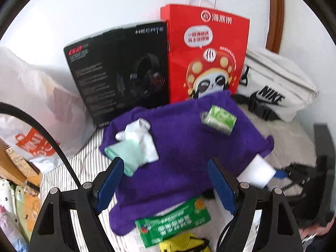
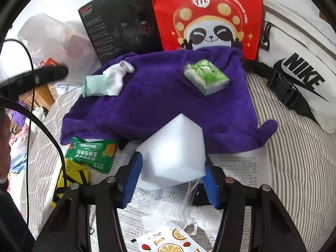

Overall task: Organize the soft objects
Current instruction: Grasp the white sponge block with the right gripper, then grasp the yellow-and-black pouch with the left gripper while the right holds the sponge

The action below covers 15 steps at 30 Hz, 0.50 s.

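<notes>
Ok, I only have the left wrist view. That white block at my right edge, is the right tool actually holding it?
Observer: Yes, the right tool is shut on the white foam block, with one blue finger on each side.
Operator: What lies under it?
Observer: A white mesh bag, lying on a printed paper sheet.
Operator: Anything nearer than that?
Observer: A fruit-print packet, at the bottom edge of the right wrist view.
</notes>
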Each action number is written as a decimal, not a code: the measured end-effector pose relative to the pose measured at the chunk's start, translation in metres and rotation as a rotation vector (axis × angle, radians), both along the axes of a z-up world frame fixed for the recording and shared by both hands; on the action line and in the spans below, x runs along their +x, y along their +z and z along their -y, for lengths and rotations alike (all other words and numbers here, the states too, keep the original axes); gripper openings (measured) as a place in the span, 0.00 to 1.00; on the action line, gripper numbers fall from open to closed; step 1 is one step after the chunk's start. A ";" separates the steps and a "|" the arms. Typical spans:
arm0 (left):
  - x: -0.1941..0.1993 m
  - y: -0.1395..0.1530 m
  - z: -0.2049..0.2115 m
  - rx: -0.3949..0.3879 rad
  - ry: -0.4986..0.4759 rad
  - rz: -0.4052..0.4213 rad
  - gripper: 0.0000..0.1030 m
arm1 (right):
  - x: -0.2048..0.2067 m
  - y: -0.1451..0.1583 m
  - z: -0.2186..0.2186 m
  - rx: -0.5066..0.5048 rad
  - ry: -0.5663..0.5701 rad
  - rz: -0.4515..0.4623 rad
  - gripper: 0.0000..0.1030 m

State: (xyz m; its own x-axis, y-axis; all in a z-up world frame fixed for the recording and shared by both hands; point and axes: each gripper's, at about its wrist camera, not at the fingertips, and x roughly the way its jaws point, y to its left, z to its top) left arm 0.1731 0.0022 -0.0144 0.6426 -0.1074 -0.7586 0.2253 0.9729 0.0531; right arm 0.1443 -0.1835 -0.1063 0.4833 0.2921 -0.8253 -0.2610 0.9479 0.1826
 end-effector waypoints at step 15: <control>-0.048 -0.025 -0.027 0.016 0.062 -0.074 0.79 | -0.020 0.026 0.014 0.061 -0.024 0.034 0.41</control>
